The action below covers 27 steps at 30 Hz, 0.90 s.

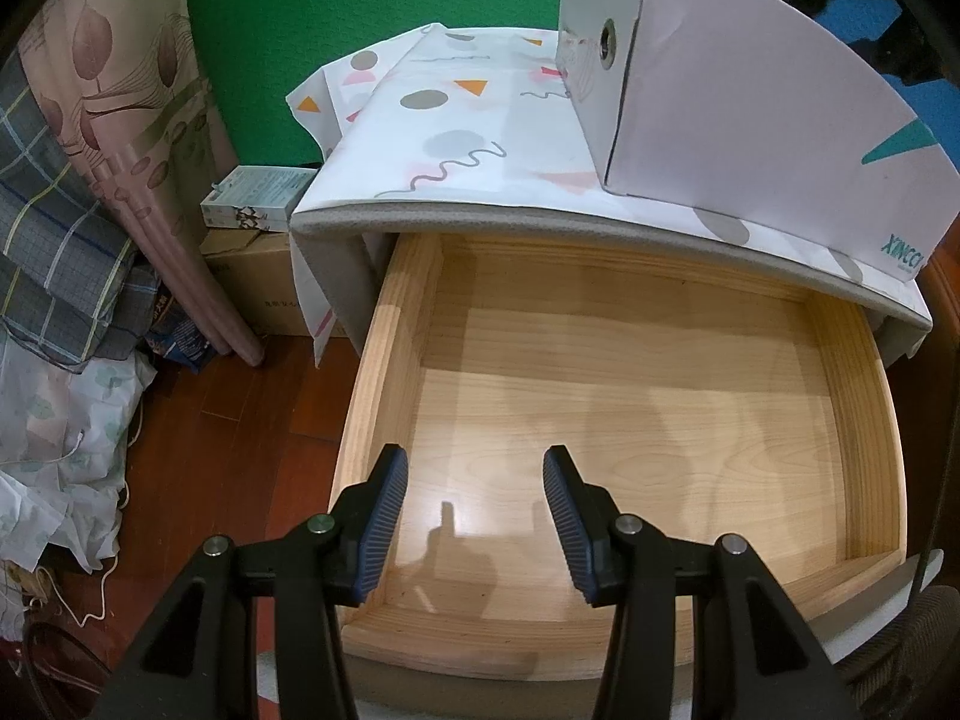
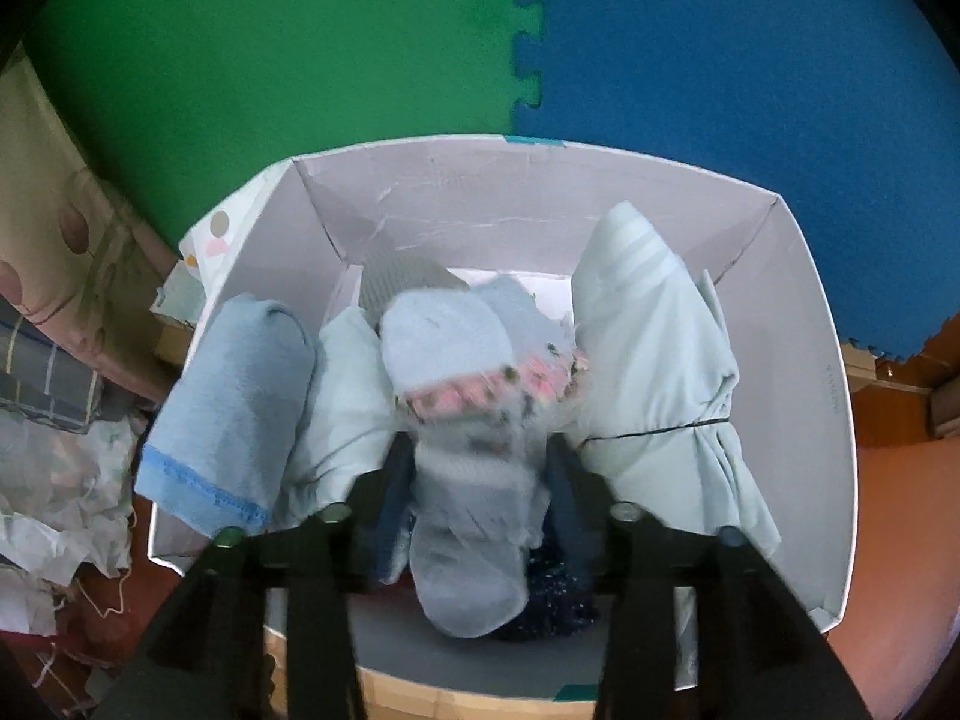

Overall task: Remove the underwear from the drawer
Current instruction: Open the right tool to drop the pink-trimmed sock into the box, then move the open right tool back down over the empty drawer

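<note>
Crowding white box [image 2: 810,312], rolled garments beside underwear [image 2: 462,420], wooden drawer [image 1: 384,372] bare.

left wrist view looking steeply down from close above the near edge of the open wooden drawer [image 1: 630,396], white box [image 1: 750,120] on the cabinet top at far right, right wrist view pointing steeply down, very near, into that same white box [image 2: 828,396], green wall shared by both
</note>
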Tool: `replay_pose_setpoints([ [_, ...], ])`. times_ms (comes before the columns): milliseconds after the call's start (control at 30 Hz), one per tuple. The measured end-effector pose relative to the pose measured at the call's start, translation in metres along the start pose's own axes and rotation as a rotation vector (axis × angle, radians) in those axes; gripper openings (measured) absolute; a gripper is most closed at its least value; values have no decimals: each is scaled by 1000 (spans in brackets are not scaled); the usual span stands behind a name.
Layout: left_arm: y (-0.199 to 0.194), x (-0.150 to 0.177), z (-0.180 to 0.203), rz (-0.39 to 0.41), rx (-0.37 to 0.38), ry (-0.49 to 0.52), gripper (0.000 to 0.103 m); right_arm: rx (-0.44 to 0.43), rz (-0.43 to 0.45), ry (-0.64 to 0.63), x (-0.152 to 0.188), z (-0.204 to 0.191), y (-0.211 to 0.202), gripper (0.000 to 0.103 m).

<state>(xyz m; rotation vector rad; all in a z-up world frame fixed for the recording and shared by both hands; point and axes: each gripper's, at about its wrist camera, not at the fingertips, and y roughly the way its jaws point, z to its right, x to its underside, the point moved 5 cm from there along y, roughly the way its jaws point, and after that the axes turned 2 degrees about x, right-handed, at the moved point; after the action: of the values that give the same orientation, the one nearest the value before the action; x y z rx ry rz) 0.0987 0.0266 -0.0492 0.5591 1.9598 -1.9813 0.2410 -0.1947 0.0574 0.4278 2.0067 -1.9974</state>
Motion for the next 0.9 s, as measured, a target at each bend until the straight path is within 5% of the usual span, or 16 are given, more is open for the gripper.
replay_pose_setpoints([
  [433,-3,-1,0,12,0,-9,48,-35,182,-51,45,0,-85,91],
  [633,-12,0,-1,43,1,-17,48,39,251,-53,122,12,-102,99],
  [900,-29,15,11,71,54,6,48,60,140,21,228,35,-43,100],
])
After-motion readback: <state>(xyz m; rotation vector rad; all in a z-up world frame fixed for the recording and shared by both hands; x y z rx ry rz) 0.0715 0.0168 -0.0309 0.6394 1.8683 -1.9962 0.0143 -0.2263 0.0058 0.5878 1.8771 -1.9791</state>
